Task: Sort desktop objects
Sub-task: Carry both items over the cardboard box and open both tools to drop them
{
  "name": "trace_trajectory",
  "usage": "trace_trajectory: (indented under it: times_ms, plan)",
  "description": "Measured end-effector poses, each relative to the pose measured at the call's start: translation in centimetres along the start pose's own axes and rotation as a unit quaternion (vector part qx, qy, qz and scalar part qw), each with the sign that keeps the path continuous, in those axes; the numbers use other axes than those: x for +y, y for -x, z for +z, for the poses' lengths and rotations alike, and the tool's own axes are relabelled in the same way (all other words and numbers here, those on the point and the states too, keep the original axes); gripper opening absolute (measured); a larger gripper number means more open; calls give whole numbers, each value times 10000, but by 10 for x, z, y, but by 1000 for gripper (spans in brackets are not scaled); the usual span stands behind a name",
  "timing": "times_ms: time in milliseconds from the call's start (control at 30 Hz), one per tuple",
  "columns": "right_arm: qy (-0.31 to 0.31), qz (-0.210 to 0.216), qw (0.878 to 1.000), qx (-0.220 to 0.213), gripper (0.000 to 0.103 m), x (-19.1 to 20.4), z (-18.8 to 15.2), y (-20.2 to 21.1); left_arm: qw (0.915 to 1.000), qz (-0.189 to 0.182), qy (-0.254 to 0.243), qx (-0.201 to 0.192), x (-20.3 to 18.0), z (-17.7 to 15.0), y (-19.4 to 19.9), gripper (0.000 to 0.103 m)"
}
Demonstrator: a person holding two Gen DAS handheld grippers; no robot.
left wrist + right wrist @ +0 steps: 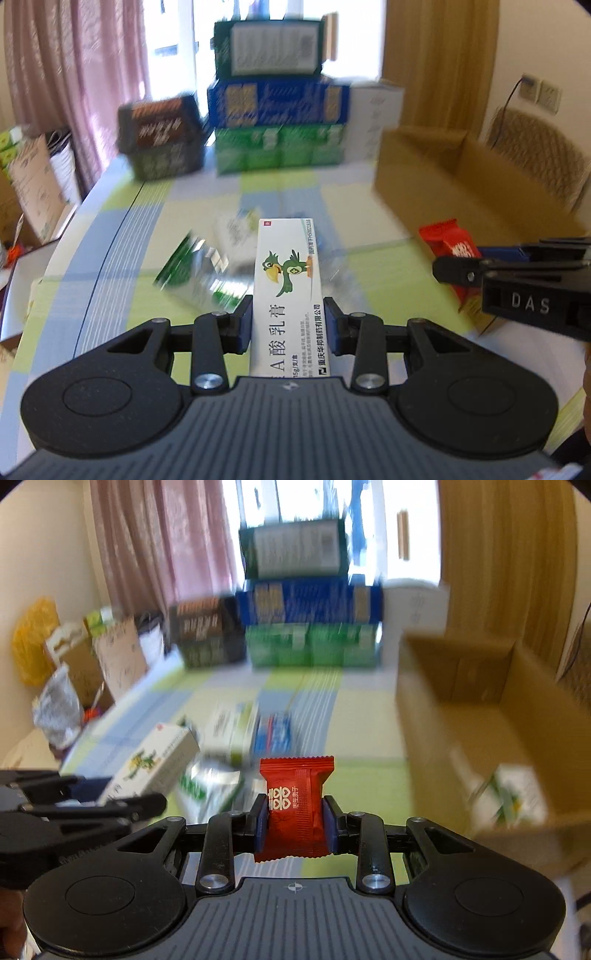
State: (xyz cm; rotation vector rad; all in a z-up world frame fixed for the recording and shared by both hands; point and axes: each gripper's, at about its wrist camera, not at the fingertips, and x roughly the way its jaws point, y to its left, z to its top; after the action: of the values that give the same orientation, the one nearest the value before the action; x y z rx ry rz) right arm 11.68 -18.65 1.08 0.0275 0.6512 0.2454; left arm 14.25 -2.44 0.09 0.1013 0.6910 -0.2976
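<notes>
1. Gripping one item apiece, both tools hang above a table (110, 221) under a checked cloth. The left gripper (288, 321) has its jaws closed on a white ointment box (286, 280) printed with a green cartoon bird, and the right gripper (295, 819) has its jaws pinched on a red snack packet (295, 808).

2. Judged from the task, the step in hand is the carry. Each held item is lifted clear of the pile and has yet to be dropped off.

3. An open cardboard box (461, 686) stands on the right side of the table, and its near corner holds a white-and-green carton (513, 797). It looks like the likely drop-off. The next move probably calls for swinging each load over its rim and opening the jaws, one tool at a time so they do not collide.

4. Counted: two grippers, two held items and one cardboard box.

5. On the cloth between the tools lie at least three loose items, too blurred for a firm count: a green-and-silver pouch (210, 786), a pale carton (232, 731) and a blue pack (275, 729).

6. Stacked cartons (277, 103) at the far edge are too smeared to number.
</notes>
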Motion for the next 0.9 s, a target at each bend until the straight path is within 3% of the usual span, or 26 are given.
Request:
trace_trajectory:
  times_ms: [133, 267, 567, 900]
  plan:
    - [-67, -253, 9992, -314, 28, -38, 32, 31, 9992, -298, -146, -212, -38, 36, 10, 33]
    - [-107, -677, 9971, -336, 28, -89, 45, 45, 9970, -649, -302, -292, -86, 62, 5, 33]
    - [-404, -1183, 9922, -27, 28, -175, 36, 44, 9896, -1376, -397, -139, -176, 88, -47, 33]
    - [-550, -1318, 9897, 66, 28, -206, 28, 29, 9884, -1415, -556, -61, -202, 88, -89, 37]
